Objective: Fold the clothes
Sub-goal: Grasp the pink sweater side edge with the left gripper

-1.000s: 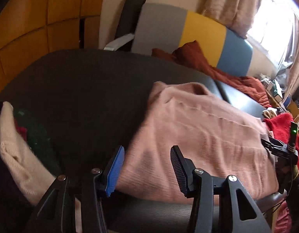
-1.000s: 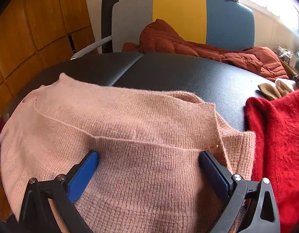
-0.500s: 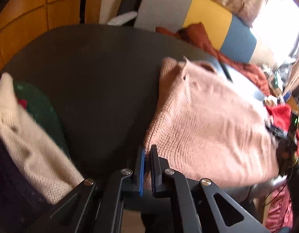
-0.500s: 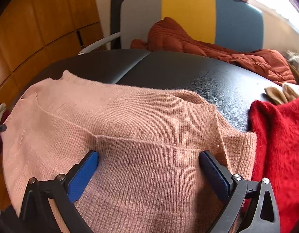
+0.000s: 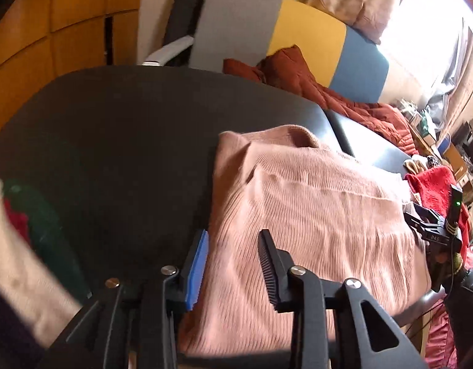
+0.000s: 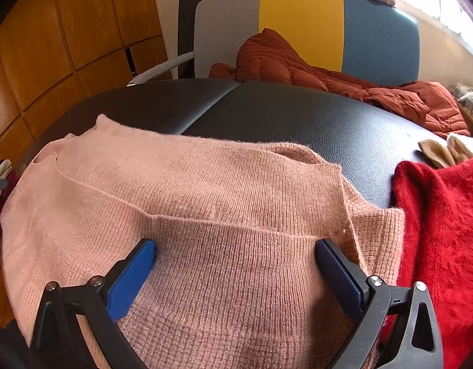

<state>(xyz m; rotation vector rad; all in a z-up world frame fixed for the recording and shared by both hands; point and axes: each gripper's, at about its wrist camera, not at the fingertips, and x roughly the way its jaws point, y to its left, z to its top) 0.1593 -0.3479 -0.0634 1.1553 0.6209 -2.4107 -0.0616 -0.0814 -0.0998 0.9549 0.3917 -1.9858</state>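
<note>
The pink sweater (image 6: 205,215) lies already folded into a compact shape on the black counter (image 6: 298,113), just beside the red garment (image 6: 445,230); this one seems still unfolded. The left claw (image 5: 233,258), half open after just opening, holds nothing above the sweater's left edge. The right claw (image 6: 236,264) stands wide over it, tilted down, gripping nothing.

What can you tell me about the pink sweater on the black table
The pink sweater is a ribbed knit, folded into a rough rectangle with a layer lapped across its top. It lies flat on the black padded table, its right edge beside a red sweater. The right gripper straddles it, jaws open; the left gripper, just reopened, straddles its left edge.
</note>
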